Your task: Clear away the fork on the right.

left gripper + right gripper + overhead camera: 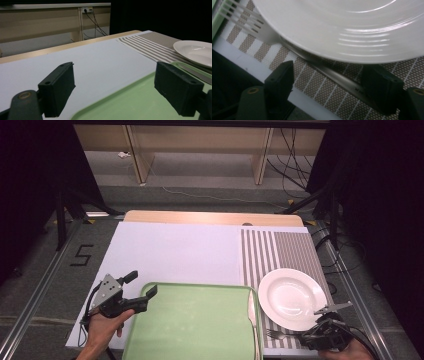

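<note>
A white plate (292, 297) lies on a striped placemat (280, 250) at the right. A metal fork (275, 335) rests on the mat with its handle running under the plate's near rim. My right gripper (309, 336) hovers low at that rim. In the right gripper view it (329, 82) stands open, its jaws on either side of the fork handle (337, 77) without touching it, and the plate (342, 25) looms above. My left gripper (142, 283) is open at the far left corner of a green tray (150, 340), nothing between its jaws (117, 85).
A knife (251, 307) lies along the tray's right rim, also in the left gripper view (195, 72). A white sheet (175, 250) covers the table's left and middle. The table's near edge runs just behind the right gripper (262, 72).
</note>
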`<state>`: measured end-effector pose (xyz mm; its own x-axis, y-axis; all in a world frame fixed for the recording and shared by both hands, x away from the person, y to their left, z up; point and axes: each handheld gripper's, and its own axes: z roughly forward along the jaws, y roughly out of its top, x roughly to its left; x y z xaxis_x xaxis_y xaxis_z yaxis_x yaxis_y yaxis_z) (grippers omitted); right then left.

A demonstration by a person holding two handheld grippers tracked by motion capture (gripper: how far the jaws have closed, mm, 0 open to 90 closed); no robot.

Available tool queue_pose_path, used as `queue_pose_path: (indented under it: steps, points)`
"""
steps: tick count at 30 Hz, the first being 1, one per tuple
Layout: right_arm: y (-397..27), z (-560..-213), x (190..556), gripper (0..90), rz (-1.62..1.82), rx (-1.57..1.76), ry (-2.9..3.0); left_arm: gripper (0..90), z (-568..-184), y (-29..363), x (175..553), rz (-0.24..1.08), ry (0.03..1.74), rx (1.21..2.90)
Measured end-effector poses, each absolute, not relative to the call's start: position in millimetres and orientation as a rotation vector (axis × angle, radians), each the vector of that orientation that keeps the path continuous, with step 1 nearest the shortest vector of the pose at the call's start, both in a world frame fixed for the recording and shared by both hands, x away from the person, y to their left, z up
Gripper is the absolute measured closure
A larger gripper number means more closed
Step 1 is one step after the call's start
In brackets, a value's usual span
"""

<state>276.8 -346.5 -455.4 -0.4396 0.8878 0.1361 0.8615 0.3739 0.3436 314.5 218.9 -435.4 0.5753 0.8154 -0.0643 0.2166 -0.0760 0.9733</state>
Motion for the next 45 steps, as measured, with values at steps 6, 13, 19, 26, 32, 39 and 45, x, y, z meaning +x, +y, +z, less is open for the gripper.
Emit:
queue_pose_path:
  steps: [6, 13, 19, 26, 32, 39, 45]
  points:
    - [-332, -454, 272, 40.4, 0.434, 1.471, 2.615, 16.2, -435, 219, 315, 0.622, 0.886, 1.611]
    - [-317, -451, 272, 57.2, 0.295, 1.345, 2.665, 16.1, -436, 218, 315, 0.623, 0.886, 1.614]
    - [-313, -450, 275, 66.0, 0.261, 1.291, 2.712, 16.2, -436, 217, 315, 0.622, 0.883, 1.615]
    - [-303, -449, 278, 72.6, 0.167, 1.196, 2.765, 16.2, -436, 217, 315, 0.622, 0.884, 1.617]
    - [-295, -449, 282, 77.1, 0.098, 1.117, 2.824, 16.2, -436, 217, 316, 0.621, 0.885, 1.616]
    - [-292, -449, 286, 82.1, 0.066, 1.088, 2.869, 16.2, -437, 217, 316, 0.618, 0.886, 1.616]
    - [-289, -449, 285, 83.2, 0.039, 1.067, 2.876, 16.2, -437, 217, 316, 0.619, 0.886, 1.617]
